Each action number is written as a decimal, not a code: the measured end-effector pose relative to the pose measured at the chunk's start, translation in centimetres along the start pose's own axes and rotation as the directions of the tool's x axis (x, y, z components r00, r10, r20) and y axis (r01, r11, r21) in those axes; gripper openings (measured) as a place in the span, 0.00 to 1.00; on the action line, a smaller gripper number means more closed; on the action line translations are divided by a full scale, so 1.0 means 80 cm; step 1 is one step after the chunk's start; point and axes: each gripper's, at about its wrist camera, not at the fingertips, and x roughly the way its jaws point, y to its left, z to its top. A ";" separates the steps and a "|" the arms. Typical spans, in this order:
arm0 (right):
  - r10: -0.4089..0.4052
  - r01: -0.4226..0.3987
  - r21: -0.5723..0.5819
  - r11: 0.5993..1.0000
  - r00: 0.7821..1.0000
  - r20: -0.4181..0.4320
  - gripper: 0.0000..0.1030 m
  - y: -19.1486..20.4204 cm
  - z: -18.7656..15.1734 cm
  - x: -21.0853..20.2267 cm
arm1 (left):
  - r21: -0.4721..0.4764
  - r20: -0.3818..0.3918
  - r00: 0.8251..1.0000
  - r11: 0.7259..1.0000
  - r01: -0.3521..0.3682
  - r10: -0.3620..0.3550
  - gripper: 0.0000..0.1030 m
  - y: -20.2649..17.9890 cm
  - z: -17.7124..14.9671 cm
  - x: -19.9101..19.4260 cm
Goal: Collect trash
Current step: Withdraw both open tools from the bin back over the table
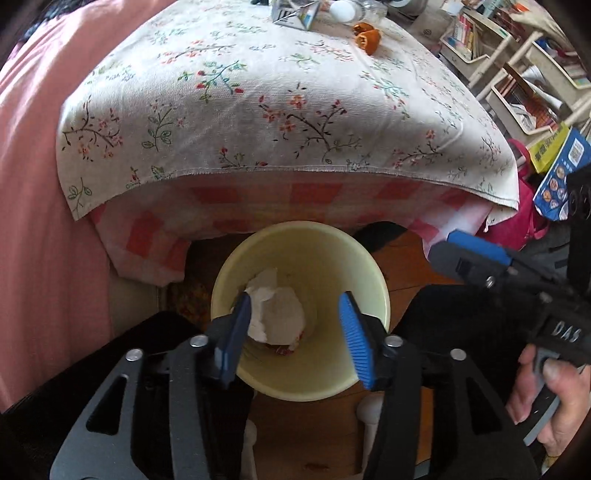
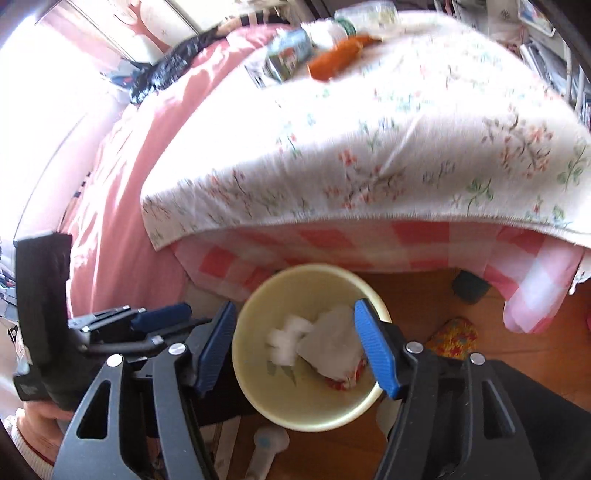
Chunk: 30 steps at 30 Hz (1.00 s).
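Note:
A pale yellow bin (image 1: 364, 266) stands on the wood floor at the foot of the table; it also shows in the right wrist view (image 2: 255, 384). Crumpled white tissue (image 1: 280, 314) lies inside it, seen from the right as two white pieces (image 2: 328, 343) over a red scrap. My left gripper (image 1: 295, 332) is open and empty above the bin. My right gripper (image 2: 299, 343) is open and empty above the bin too; its fingers (image 1: 476, 247) show at the right of the left wrist view. Orange peel (image 1: 367, 35) and a crushed carton (image 1: 295, 13) lie on the far tabletop.
The table carries a floral cloth (image 1: 258, 110) over a red-checked one (image 1: 258, 206). A pink bedspread (image 2: 140, 155) lies to the left. Shelves with books (image 1: 517, 74) and a pink bag (image 1: 517, 221) stand at the right. A knitted slipper (image 2: 454, 336) lies on the floor.

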 end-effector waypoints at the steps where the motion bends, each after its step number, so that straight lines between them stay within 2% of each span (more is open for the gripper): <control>1: -0.001 0.001 -0.009 1.000 1.000 0.016 0.65 0.003 0.001 -0.004 | 0.006 0.013 1.000 1.000 -0.008 0.008 0.54 -0.002 -0.004 -0.002; 3: -0.004 0.005 -0.028 1.000 0.999 0.040 0.66 0.006 -0.002 -0.008 | 0.011 0.037 0.999 1.000 -0.009 0.008 0.56 -0.005 -0.007 -0.008; 7: -0.015 0.022 -0.072 0.997 0.996 0.087 0.70 0.017 -0.002 -0.014 | 0.006 0.153 0.988 1.000 -0.009 0.008 0.66 -0.005 -0.006 -0.033; 11: -0.035 0.048 -0.097 0.994 0.991 0.126 0.73 0.023 0.000 -0.014 | -0.038 0.285 0.957 0.998 -0.039 0.049 0.73 -0.003 -0.002 -0.065; 17: -0.067 0.088 -0.133 0.987 0.986 0.152 0.78 0.030 -0.001 -0.018 | -0.116 0.383 0.921 0.993 -0.034 0.076 0.76 0.002 0.007 -0.102; 22: -0.062 0.084 -0.132 0.988 0.985 0.163 0.78 0.032 -0.001 -0.020 | -0.109 0.404 0.910 0.992 -0.058 0.097 0.77 -0.002 0.008 -0.110; 27: -0.073 0.097 -0.158 0.983 0.986 0.150 0.78 0.036 -0.004 -0.016 | -0.095 0.400 0.908 0.991 -0.095 0.125 0.77 -0.004 0.007 -0.103; 30: -0.075 0.099 -0.155 0.983 0.986 0.151 0.78 0.035 -0.004 -0.016 | -0.110 0.401 0.908 0.990 -0.087 0.124 0.77 0.000 0.006 -0.102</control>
